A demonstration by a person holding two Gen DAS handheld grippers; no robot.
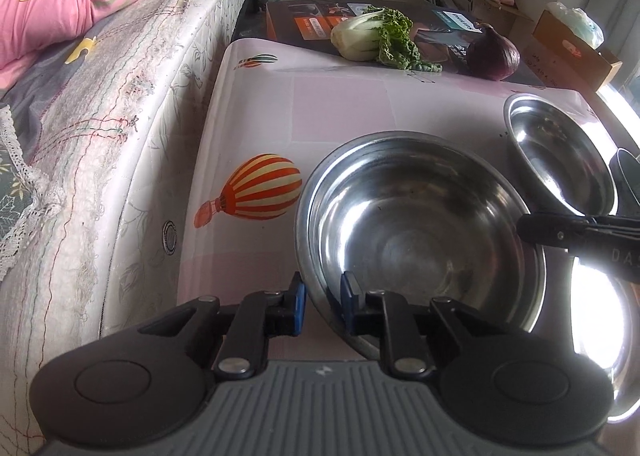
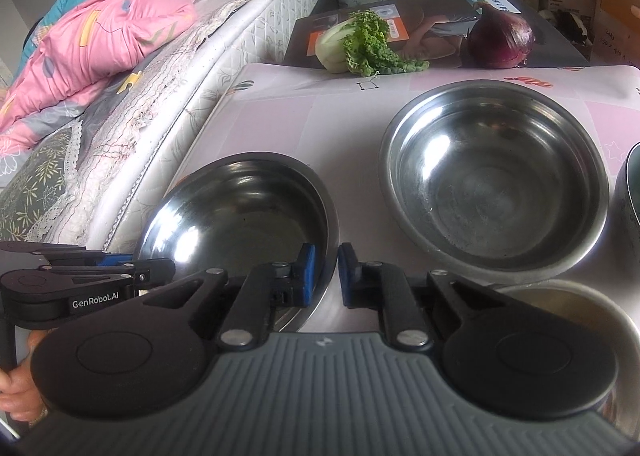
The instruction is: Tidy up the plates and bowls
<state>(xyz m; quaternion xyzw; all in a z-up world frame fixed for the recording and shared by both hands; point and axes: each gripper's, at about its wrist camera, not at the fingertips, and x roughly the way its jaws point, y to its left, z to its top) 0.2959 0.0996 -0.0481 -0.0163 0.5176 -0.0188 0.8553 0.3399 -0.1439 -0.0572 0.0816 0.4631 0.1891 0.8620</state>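
A steel bowl (image 1: 420,232) sits on the pink tablecloth, near the table's left side; it also shows in the right wrist view (image 2: 240,208). My left gripper (image 1: 323,304) straddles its near-left rim, one blue pad outside, one inside, with a small gap. My right gripper (image 2: 327,276) straddles the same bowl's right rim, jaws slightly apart; it shows from the side in the left wrist view (image 1: 560,234). A second steel bowl (image 2: 492,176) stands farther right, also in the left wrist view (image 1: 560,152). Whether either gripper pinches the rim is unclear.
A bok choy (image 2: 356,42) and a red onion (image 2: 500,40) lie on a box (image 1: 304,22) at the table's far edge. A mattress (image 1: 120,104) runs along the left. A cream bowl (image 2: 568,308) and another vessel's rim (image 2: 630,184) are at right.
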